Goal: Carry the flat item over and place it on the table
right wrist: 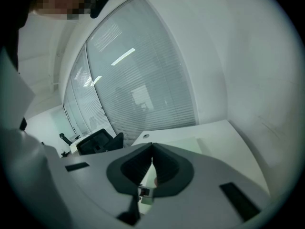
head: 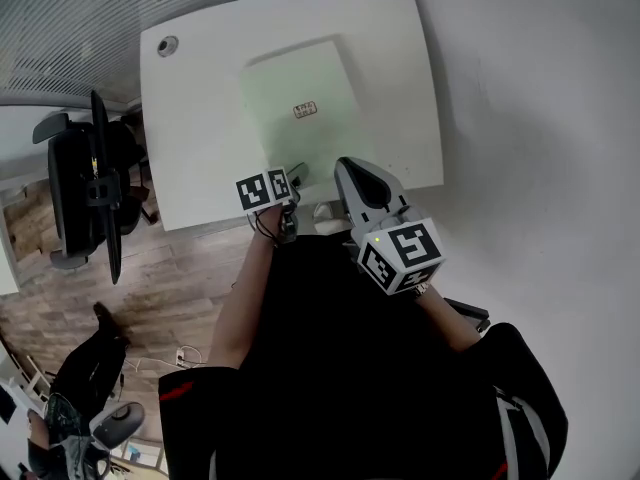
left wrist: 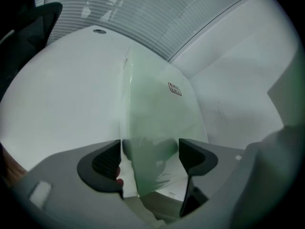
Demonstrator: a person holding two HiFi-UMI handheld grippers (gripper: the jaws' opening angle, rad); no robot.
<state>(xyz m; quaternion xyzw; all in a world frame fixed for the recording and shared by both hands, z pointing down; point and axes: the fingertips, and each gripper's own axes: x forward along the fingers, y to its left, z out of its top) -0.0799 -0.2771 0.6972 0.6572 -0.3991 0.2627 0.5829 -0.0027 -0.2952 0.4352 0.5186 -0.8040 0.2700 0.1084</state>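
A pale green, see-through flat sheet [head: 300, 108] with a small label lies on the white table [head: 200, 118]. My left gripper [head: 288, 184] is at the table's near edge, at the sheet's near side. In the left gripper view the sheet [left wrist: 157, 113] runs between the wide-open jaws of the left gripper [left wrist: 148, 156], close to the left pad, and neither pad presses on it. My right gripper [head: 345, 166] hovers just right of it over the near edge. It is shut [right wrist: 152, 151] with nothing in it.
A black office chair [head: 85, 188] stands left of the table on the wooden floor. A round cable hole [head: 167, 44] sits at the table's far left corner. Glass with blinds [right wrist: 138, 89] lies beyond the table, and a white wall is on the right.
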